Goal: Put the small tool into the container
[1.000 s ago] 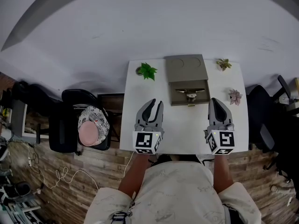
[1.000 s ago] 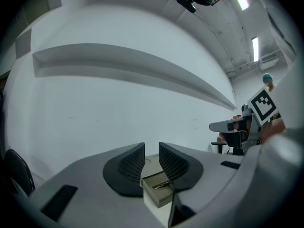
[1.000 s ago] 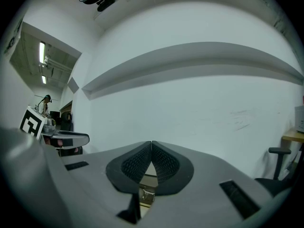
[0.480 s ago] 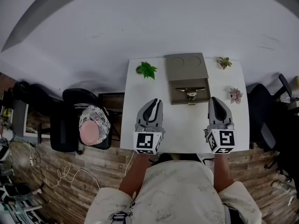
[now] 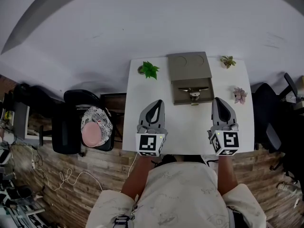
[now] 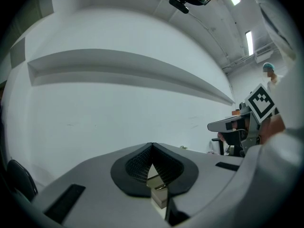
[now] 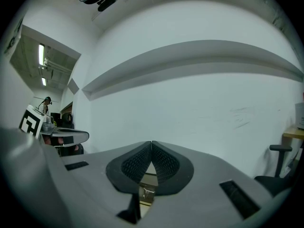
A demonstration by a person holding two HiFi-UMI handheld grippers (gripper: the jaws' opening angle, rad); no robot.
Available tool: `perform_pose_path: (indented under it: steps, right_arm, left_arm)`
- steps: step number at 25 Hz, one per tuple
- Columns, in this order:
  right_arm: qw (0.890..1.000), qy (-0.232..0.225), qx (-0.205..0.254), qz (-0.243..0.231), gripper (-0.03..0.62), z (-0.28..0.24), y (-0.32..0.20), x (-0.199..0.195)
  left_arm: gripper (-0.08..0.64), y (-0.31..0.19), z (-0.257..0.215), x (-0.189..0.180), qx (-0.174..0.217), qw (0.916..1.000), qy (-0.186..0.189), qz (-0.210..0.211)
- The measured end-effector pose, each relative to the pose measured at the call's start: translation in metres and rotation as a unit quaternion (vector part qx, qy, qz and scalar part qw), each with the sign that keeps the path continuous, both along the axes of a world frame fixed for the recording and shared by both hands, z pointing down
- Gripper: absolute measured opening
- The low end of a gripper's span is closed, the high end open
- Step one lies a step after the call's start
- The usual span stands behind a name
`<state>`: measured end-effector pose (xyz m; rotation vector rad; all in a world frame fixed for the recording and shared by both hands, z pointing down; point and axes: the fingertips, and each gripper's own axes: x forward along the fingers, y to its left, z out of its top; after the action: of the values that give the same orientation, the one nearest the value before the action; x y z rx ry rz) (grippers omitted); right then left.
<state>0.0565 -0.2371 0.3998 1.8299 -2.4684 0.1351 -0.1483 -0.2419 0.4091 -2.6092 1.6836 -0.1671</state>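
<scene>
A grey-olive container stands open at the far middle of the white table, its lid tipped back. A small metallic tool lies in its front tray. My left gripper hovers over the table's near left, short of the container, shut with nothing between its jaws. My right gripper hangs at the near right, also shut and empty. In the left gripper view the gripper's tips meet, with the container glimpsed below them. The right gripper view shows the same for that gripper and the tool.
A green leafy plant stands at the table's far left corner, a small plant at the far right, a pink succulent by the right edge. A chair with a pink cushion is left of the table, an office chair right.
The left gripper's jaws have gone from wide apart to shut, with nothing taken. Both grippers stay in place over the table's near edge.
</scene>
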Motion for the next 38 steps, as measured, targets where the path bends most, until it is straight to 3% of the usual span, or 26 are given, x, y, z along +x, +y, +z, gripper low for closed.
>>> perform_pose_path:
  steps: [38]
  right_arm:
    - [0.999,0.028,-0.016,-0.005,0.015,0.011,-0.014,0.022]
  left_arm:
    - [0.006,-0.016,0.007,0.024,-0.007,0.9998,-0.017,0.002]
